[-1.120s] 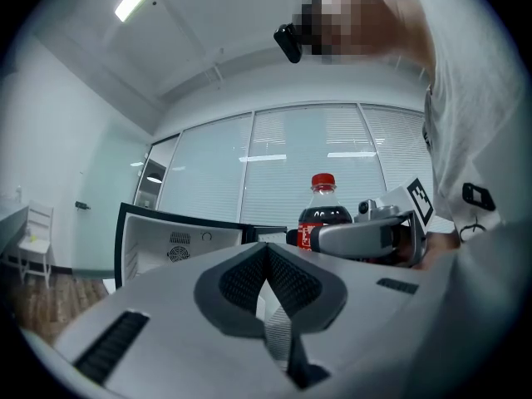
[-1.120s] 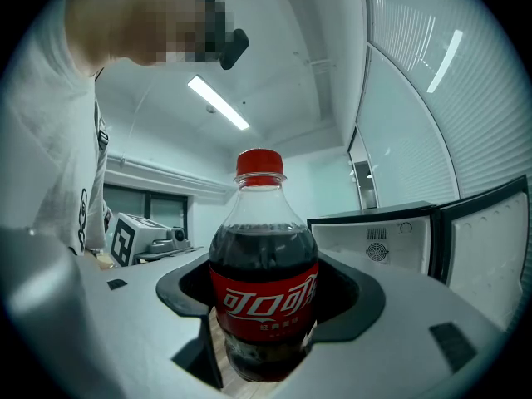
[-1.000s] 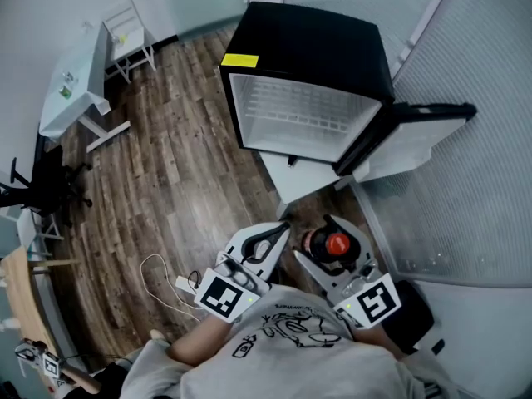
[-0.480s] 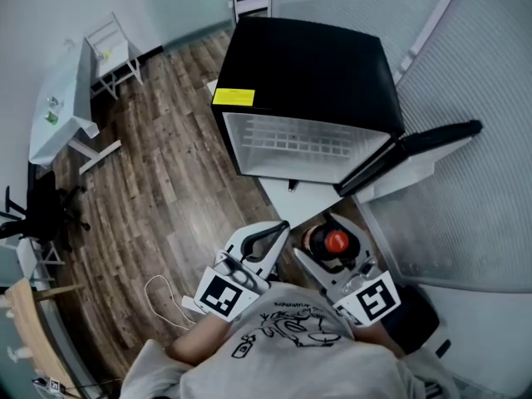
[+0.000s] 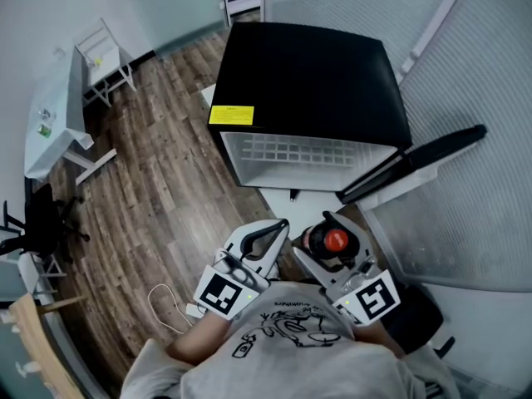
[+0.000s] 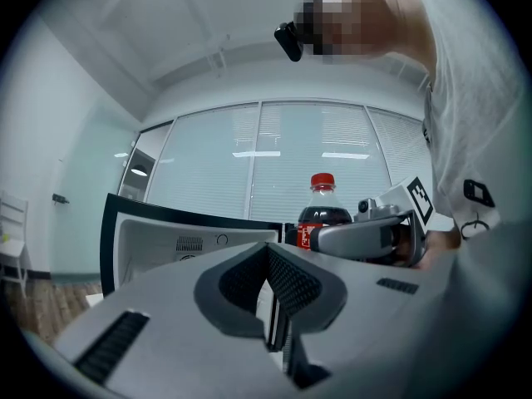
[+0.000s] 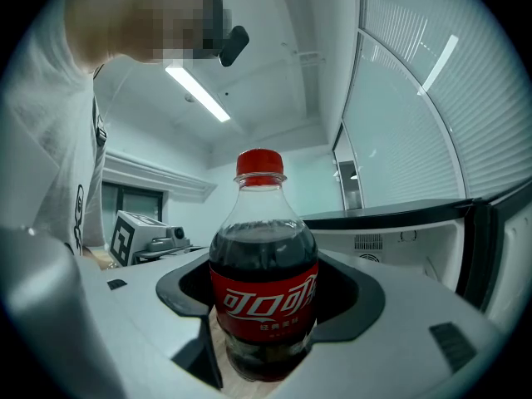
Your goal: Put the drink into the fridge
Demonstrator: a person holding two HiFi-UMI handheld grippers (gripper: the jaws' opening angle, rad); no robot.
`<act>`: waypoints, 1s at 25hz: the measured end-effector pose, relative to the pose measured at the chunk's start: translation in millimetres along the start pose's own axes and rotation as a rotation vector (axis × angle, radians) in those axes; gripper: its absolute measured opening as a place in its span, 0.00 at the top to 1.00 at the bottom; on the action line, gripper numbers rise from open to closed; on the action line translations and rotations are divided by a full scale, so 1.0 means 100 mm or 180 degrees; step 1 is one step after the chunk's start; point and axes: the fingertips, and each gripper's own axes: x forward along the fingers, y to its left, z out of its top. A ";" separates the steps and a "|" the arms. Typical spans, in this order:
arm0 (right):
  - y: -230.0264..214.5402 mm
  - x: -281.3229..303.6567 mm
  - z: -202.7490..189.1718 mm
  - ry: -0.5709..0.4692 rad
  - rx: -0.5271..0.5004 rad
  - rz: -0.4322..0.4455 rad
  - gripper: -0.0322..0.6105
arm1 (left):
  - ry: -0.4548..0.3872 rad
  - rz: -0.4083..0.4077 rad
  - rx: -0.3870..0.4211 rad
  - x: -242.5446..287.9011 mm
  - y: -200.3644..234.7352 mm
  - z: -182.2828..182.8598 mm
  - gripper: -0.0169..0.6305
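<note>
**Two grippers face the open fridge, cola in the right one**

Two grippers sit low in the head view, side by side, both pointing level at the mini fridge [image 5: 309, 77]. The right gripper [image 5: 319, 236] has the drink. Its jaws stand wide and clamp the cola bottle [image 7: 264, 289] from both sides, the pads pressing into the red label [image 7: 264, 304]. The bottle stands upright, dark cola up to the shoulder, its red cap [image 7: 259, 162] on top. From above, that cap shows as a red dot between the jaws.

The left gripper [image 5: 279, 229] carries nothing. Its own view shows the ribbed pads pressed together with nothing pinched between them. Past its tips, that view also catches the bottle in the other gripper, off to the right.

The bottle is outside the fridge, held in front of the opening and apart from it. The fridge is black on top, with a yellow sticker [image 5: 231, 115] at the front edge. Its door [image 5: 420, 158] swings wide to the right in the head view. Inside, the walls are white and a wire shelf [image 5: 291, 150] runs across.

Wooden floor [image 5: 158, 189] spreads out to the left. A white tabletop [image 5: 51, 123] and a white chair [image 5: 104, 52] stand well away near the far wall, and a light cable [image 5: 162, 299] loops on the floor near the person's left side.
</note>
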 end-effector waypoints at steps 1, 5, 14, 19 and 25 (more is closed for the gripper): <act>-0.02 0.01 0.00 0.0000 0.0005 -0.0011 0.44 | -0.0004 -0.0004 0.0000 0.01 0.02 0.00 0.97; -0.08 0.01 -0.01 0.0002 0.0031 -0.0049 0.44 | 0.0019 -0.0026 0.0010 0.06 0.04 -0.01 0.97; -0.19 -0.02 0.00 0.0027 0.0049 -0.0021 0.44 | 0.0058 -0.0010 0.0027 0.16 0.00 -0.02 0.97; -0.25 -0.09 0.01 0.0031 0.0023 0.0019 0.44 | 0.0097 0.0012 0.0028 0.19 -0.08 -0.05 0.97; -0.28 -0.14 -0.04 0.0074 0.0009 0.0011 0.44 | 0.0127 0.0056 0.0009 0.27 -0.07 -0.18 0.97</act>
